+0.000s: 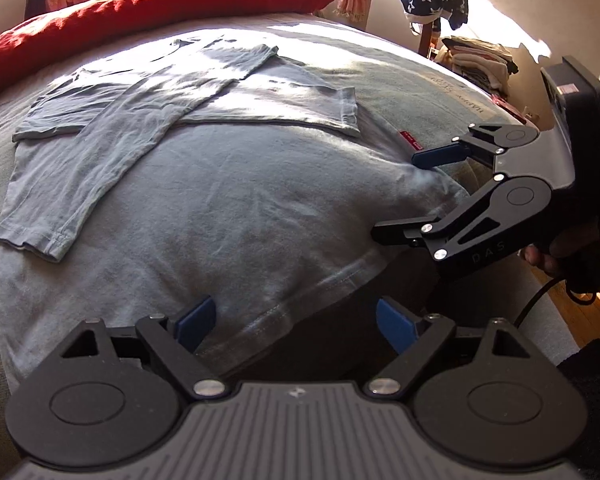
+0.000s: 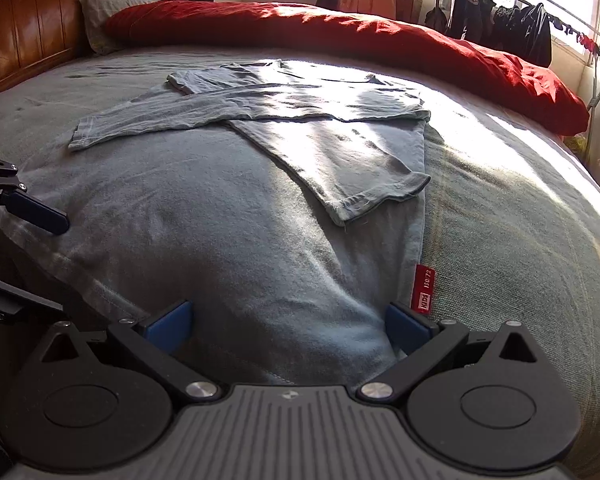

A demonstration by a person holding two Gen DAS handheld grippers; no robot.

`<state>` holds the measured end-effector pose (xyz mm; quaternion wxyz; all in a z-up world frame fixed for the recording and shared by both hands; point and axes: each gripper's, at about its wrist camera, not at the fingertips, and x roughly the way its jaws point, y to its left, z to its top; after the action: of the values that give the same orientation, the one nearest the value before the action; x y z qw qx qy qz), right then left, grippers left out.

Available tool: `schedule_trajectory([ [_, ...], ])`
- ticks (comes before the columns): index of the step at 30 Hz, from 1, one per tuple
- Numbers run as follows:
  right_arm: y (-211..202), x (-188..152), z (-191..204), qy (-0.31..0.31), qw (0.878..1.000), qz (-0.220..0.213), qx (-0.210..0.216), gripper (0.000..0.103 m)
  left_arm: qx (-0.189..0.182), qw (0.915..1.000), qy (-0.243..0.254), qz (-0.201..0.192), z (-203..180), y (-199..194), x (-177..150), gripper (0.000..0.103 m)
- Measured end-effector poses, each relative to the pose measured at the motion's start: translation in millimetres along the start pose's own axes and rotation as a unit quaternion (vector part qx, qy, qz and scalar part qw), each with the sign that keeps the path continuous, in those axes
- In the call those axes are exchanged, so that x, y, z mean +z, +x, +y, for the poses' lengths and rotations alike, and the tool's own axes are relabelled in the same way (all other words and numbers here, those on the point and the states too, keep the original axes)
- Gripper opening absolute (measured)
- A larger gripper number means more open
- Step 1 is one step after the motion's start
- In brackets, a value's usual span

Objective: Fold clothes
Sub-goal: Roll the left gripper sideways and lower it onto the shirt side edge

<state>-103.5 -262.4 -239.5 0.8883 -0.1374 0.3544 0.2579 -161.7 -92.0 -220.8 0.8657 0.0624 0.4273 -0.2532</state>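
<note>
Grey long-sleeved shirt (image 1: pixel 228 200), partly folded.
We note it flat on the bed, both sleeves crossed over its chest, hem nearest.

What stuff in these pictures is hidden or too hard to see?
- Shirt hem: in both wrist views the gripper bodies cover its near edge.
- Red tag: right wrist view, the print is too small to read surely.
- Hand on the right gripper: left wrist view, mostly hidden behind the gripper body.
- Folded clothes pile: left wrist view, too far and small to tell the pieces apart.
</note>
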Motion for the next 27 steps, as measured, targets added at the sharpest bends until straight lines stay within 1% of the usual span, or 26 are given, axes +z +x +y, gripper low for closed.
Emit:
schedule_trajectory([
  [1, -2, 0, 0, -0.003, 1.0, 0.001, 0.001, 0.103, -0.003, 1.0, 0.003, 0.0, 0, -2, -1, 0.087],
  [4, -12, 2, -1, -0.016, 1.0, -0.004, 0.008, 0.103, 0.028, 0.9981, 0.054, -0.009, -8, -10, -3, 0.088],
  [5, -17, 4, -2, -0.029, 1.0, -0.012, 0.006, 0.103, 0.039, 0.9965, 0.072, -0.012, -10, -13, -3, 0.087],
  [7, -26, 6, -2, -0.054, 0.998, -0.026, -0.006, 0.103, 0.065, 0.9908, 0.116, -0.026, -15, -16, -4, 0.088],
  [10, -35, 11, -5, -0.08, 0.995, -0.046, -0.022, 0.103, 0.057, 0.983, 0.171, -0.036, -26, -7, -1, 0.087],
  [12, -38, 14, -8, -0.076, 0.996, -0.05, -0.021, 0.103, 0.048, 0.9763, 0.207, -0.042, -33, 0, 2, 0.087],
  [15, -40, 16, -12, -0.061, 0.997, -0.045, -0.026, 0.103, 0.036, 0.9637, 0.26, -0.051, -44, 10, 6, 0.087],
  [16, -40, 15, -12, -0.056, 0.997, -0.044, -0.03, 0.103, 0.028, 0.9627, 0.266, -0.042, -48, 17, 7, 0.087],
  [19, -43, 9, -16, -0.046, 0.998, -0.037, -0.033, 0.103, 0.0, 0.9647, 0.263, -0.002, -51, 33, 3, 0.087],
  [21, -45, 4, -19, -0.048, 0.998, -0.029, -0.034, 0.103, -0.011, 0.9633, 0.268, 0.003, -52, 31, -1, 0.087],
  [24, -48, -2, -26, -0.053, 0.998, -0.019, -0.041, 0.103, -0.057, 0.9677, 0.245, 0.017, -46, 16, -2, 0.087],
  [25, -49, -4, -29, -0.051, 0.998, -0.018, -0.042, 0.103, -0.063, 0.969, 0.239, 0.014, -44, 12, -2, 0.087],
  [27, -50, -4, -33, -0.042, 0.998, -0.02, -0.042, 0.103, -0.037, 0.9709, 0.237, -0.001, -43, 3, -3, 0.087],
])
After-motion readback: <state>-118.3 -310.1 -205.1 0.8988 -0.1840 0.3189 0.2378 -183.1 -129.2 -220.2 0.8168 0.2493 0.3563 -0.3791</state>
